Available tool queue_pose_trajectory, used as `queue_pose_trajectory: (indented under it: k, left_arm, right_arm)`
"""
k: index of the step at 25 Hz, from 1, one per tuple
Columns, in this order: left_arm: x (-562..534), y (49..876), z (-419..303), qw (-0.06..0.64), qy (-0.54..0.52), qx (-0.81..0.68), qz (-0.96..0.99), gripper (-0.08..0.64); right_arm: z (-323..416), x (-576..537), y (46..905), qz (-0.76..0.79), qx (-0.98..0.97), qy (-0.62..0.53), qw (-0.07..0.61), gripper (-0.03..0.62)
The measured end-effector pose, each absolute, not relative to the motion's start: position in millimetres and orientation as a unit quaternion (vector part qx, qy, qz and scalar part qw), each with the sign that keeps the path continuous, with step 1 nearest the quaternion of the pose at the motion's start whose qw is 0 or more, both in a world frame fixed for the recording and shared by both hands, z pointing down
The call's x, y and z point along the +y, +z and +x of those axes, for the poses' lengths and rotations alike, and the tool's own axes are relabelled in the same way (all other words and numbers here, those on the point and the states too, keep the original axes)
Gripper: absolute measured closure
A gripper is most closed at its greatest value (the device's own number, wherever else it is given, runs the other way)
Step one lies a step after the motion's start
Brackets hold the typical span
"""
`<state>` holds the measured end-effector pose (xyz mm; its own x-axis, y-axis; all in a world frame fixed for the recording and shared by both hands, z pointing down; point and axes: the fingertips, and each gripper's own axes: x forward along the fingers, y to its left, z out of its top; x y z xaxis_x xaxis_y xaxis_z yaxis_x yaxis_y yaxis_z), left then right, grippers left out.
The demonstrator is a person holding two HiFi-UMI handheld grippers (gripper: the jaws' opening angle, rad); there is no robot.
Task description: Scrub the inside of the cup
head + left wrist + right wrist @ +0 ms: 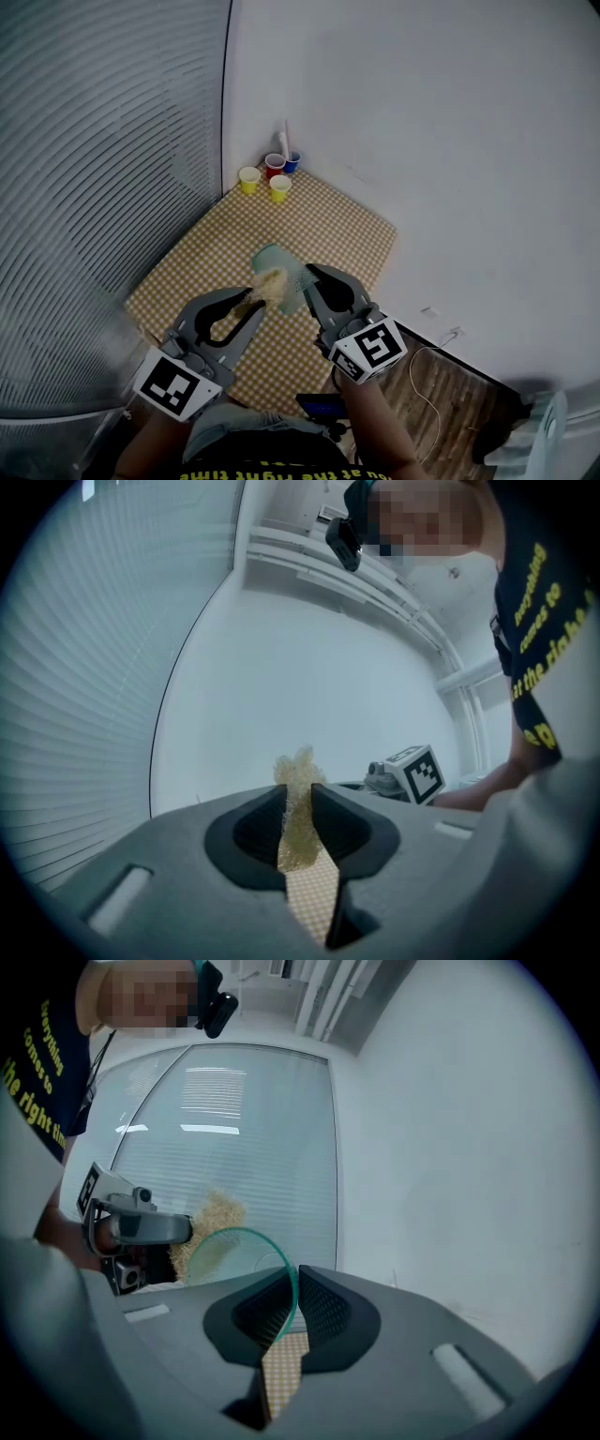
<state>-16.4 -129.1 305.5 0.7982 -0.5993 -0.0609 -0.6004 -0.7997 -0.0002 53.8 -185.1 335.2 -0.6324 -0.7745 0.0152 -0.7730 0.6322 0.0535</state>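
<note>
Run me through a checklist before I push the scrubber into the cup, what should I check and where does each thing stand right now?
1. Left gripper shut on the scrubber: ok, the jaws pinch it and a tuft sticks out past them.
2. Right gripper shut on the green cup: ok, the jaws clamp its rim wall.
3. Cup lifted off the checked cloth: ok.
4. Scrubber lined up with the cup: ok, it sits right beside it.
5. Scrubber already inside the cup: cannot tell.
6. Small cups out of the way: ok, grouped at the far corner.
</note>
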Motion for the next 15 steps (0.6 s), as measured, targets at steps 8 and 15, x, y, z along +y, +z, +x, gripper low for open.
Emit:
queue_pose_trajectory:
  k: [8,15]
  left_arm:
    - [-148.8,314.4,-36.9,0.012,0.016,0.34,-0.94,0.474]
    - [-150.2,316.1,-37.1,0.008,0.009,0.344,-0.939,0.474]
  right_arm:
    - [46.8,-177.7,330.4,0.422,-0.905,-0.055,0.031,0.568]
    - [48.2,-174.6,328.0,0.43,-0.898,-0.075,0.051,0.568]
